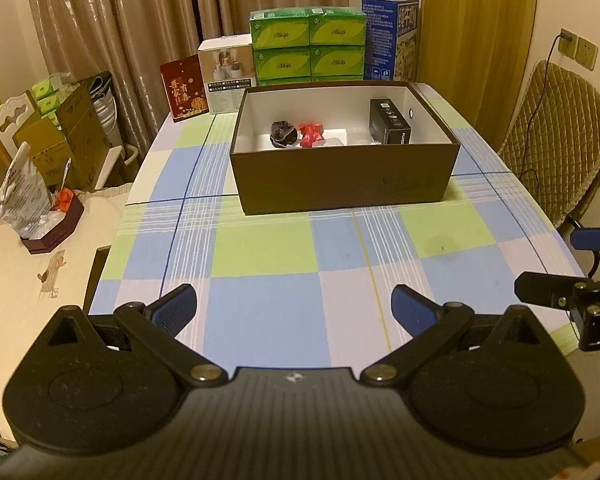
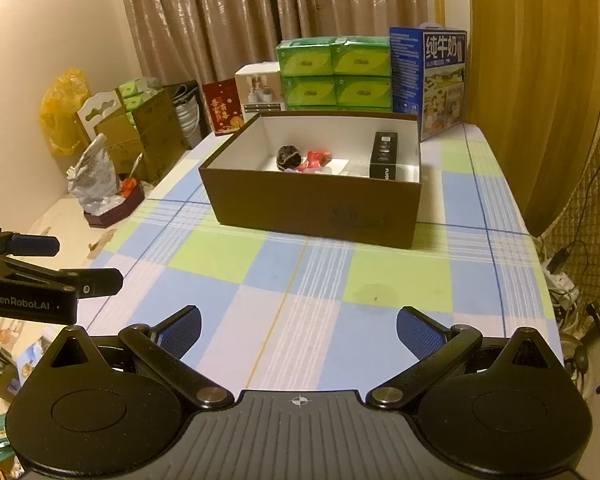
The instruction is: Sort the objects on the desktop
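A brown open box (image 1: 340,178) (image 2: 312,204) stands on the checked tablecloth beyond both grippers. Inside it lie a dark round object (image 1: 284,133) (image 2: 289,157), a red wrapped item (image 1: 311,133) (image 2: 315,160), a black rectangular box (image 1: 389,121) (image 2: 384,155) on the right side, and some white or clear items. My left gripper (image 1: 294,308) is open and empty over the near table edge. My right gripper (image 2: 298,330) is open and empty, also near the front. Each gripper shows at the other view's side edge.
Green tissue packs (image 1: 307,44), a blue milk carton (image 1: 390,38), a white box (image 1: 226,74) and a red card (image 1: 184,90) stand along the table's far edge. A quilted chair (image 1: 560,140) is at right. Cardboard boxes and bags (image 1: 52,140) crowd the left.
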`<state>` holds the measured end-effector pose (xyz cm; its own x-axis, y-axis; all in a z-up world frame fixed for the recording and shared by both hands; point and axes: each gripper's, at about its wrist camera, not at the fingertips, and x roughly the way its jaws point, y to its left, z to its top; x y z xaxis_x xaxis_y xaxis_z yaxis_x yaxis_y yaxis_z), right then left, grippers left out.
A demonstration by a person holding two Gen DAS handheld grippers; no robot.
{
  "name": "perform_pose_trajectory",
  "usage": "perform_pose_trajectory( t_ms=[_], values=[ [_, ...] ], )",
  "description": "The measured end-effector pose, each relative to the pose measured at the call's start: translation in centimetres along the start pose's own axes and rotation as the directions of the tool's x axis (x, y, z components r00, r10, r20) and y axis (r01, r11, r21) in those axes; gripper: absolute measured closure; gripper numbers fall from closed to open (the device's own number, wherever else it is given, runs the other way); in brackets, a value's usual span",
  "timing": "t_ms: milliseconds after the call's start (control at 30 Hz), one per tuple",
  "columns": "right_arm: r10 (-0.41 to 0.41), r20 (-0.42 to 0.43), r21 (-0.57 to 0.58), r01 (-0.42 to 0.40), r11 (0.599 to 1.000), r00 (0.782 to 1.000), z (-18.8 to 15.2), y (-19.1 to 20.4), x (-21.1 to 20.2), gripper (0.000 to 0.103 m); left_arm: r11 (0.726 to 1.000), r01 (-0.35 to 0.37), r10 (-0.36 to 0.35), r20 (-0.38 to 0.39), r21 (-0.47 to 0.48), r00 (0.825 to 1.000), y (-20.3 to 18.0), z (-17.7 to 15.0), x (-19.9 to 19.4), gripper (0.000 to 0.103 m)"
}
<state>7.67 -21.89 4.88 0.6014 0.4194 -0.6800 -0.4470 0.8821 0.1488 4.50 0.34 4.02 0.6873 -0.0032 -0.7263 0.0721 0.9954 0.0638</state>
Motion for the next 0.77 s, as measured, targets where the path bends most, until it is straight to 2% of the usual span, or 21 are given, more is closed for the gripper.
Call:
perform_pose_trajectory(
  t_ms=[767],
  values=[
    [-0.001, -0.014, 0.002, 0.001, 1.0, 1.0, -0.05, 0.29, 0.47, 0.002, 1.0, -0.001, 0.001, -0.001, -0.012, 1.0, 0.29, -0.52, 0.34, 0.001]
  ],
)
